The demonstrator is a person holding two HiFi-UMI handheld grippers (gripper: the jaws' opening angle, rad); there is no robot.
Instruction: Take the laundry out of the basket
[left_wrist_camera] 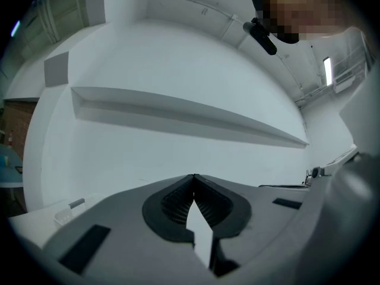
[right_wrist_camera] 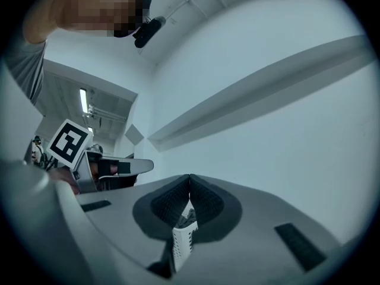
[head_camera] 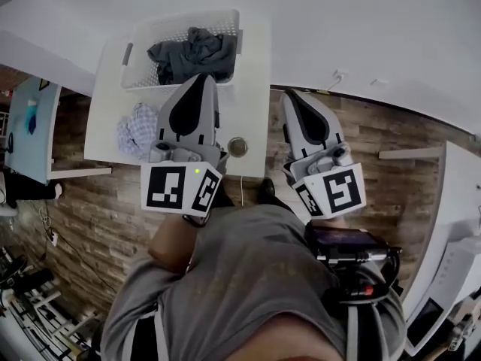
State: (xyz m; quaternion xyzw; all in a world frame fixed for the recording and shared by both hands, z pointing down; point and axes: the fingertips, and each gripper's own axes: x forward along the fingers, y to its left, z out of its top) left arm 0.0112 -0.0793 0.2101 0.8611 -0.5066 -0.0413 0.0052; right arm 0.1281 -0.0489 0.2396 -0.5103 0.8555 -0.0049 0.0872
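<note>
The left gripper (head_camera: 200, 81) and the right gripper (head_camera: 291, 96) both have their jaws closed on nothing, the left over the table's (head_camera: 252, 89) near edge, the right just off its near right corner. The basket (head_camera: 180, 19) sits at the far edge with dark laundry (head_camera: 192, 55) inside. A checked garment (head_camera: 137, 130) lies by the left edge.

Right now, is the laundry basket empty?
No, a heap of dark clothes lies inside the white basket.

A white table (head_camera: 254, 74) bears a basket (head_camera: 140, 45), a crumpled checked cloth (head_camera: 135, 130) and a small round object (head_camera: 238, 147).
</note>
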